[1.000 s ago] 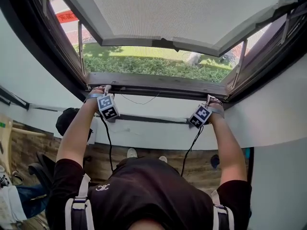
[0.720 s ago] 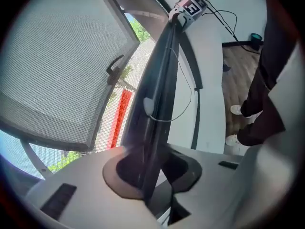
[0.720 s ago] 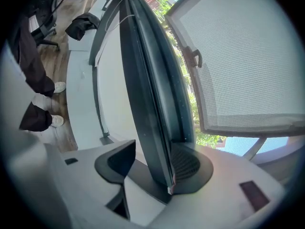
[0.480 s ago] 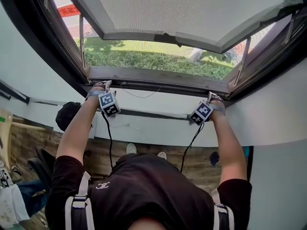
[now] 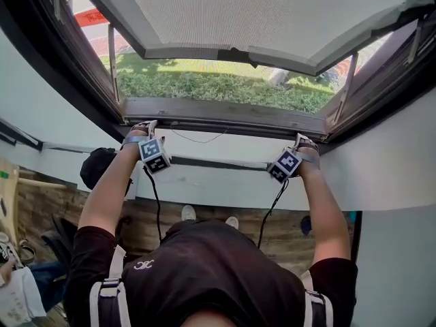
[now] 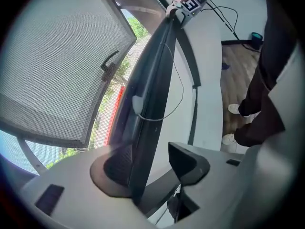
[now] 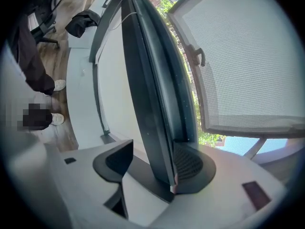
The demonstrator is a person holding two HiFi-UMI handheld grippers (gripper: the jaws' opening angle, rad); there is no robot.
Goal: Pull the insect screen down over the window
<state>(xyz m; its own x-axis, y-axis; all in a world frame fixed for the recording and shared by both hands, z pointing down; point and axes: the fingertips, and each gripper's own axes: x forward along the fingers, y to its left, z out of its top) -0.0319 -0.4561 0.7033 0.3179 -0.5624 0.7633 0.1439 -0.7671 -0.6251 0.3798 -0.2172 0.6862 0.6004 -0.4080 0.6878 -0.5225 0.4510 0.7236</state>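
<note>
A grey mesh screen panel (image 5: 252,12) with a small handle (image 6: 109,63) tilts outward above the window opening. A dark bar (image 5: 225,118) runs along the opening's lower edge. My left gripper (image 5: 144,129) straddles the bar's left end and my right gripper (image 5: 303,142) its right end. In the left gripper view the bar (image 6: 150,104) runs between the opening jaws of the left gripper (image 6: 152,166), clear of the right-hand pad (image 6: 188,163). In the right gripper view the bar (image 7: 152,104) lies between the right gripper's (image 7: 153,166) opening jaws, apart from the left-hand pad (image 7: 116,163).
A thin loose wire (image 5: 197,142) hangs on the white wall below the bar. A grey rail (image 5: 211,163) crosses that wall. On the wooden floor lie a black bag (image 5: 95,169) and a chair base (image 5: 58,234). A seated person's leg (image 5: 24,295) shows lower left.
Both hands stay at the bar, almost unmoved. The head view has shifted slightly, and the seated person's leg at lower left has moved a little.
</note>
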